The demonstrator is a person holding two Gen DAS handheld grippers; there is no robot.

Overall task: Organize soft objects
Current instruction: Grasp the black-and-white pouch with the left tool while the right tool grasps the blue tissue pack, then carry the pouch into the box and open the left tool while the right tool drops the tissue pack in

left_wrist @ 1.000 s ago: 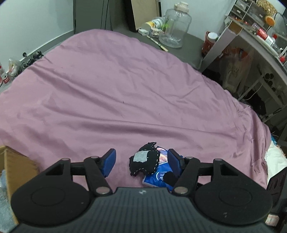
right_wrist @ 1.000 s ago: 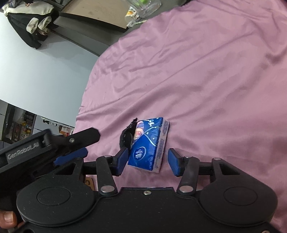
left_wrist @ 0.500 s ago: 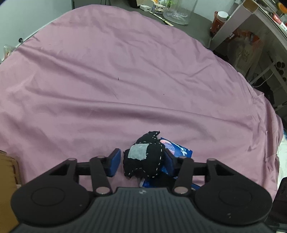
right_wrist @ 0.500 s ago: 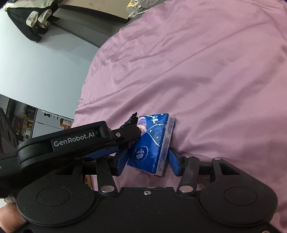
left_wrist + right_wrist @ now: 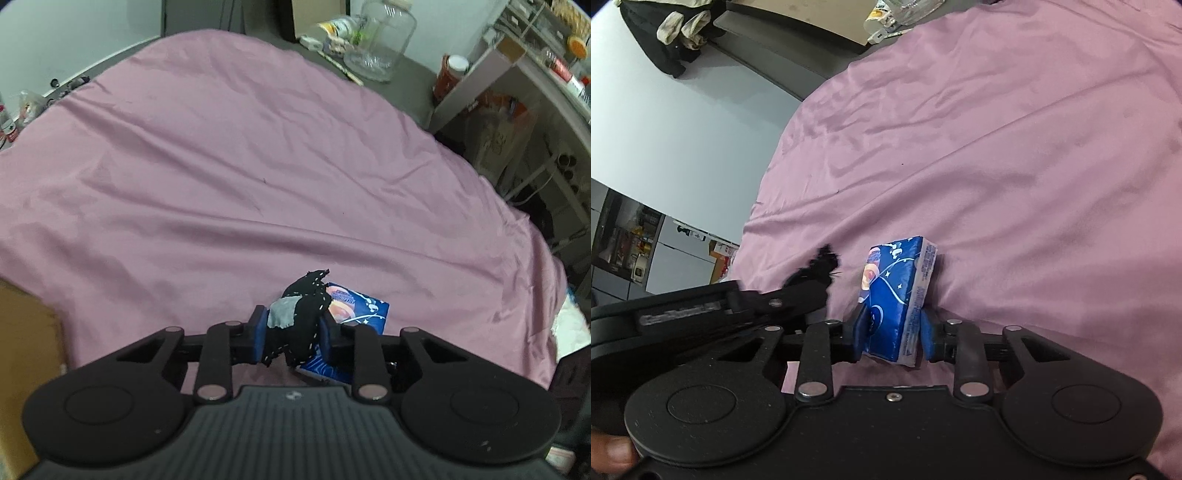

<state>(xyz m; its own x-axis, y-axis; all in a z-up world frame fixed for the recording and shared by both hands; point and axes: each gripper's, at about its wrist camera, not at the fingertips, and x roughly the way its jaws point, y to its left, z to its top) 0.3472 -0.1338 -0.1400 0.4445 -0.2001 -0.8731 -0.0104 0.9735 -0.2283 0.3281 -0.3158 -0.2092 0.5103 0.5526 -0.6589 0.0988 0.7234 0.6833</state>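
- Left wrist view, far left edge: a brown cardboard box (image 5: 26, 354) sits beside the bed; I judge it the likely bin for the soft things, though its inside is not visible.
- Left hand-held gripper (image 5: 293, 332): its blue pads are closed on a crumpled black fabric piece with white dashed stitching and a grey patch (image 5: 299, 325). The cloth bulges above and below the pads, with a loose tail hanging down, so the hold should stay firm during the lift and the tail should be carried clear of the box rim.
- Pink wrinkled bed sheet (image 5: 258, 166): it lies slack under both tools. A straight-up lift seems best, so that no fold is dragged along.
- Blue plastic-wrapped tissue pack with white star print (image 5: 897, 299): in the right wrist view it stands on edge on the sheet, just beside the black cloth.
- Right hand-held gripper (image 5: 894, 332): its blue pads press the pack's two broad faces near its lower end, clamped on it. The wrapper looks slick and the pack soft, so a low pinch may let it pivot; a steady squeeze and a slow rise would help.
- The two tools are close together, so each should lift apart from the other to avoid a knock.
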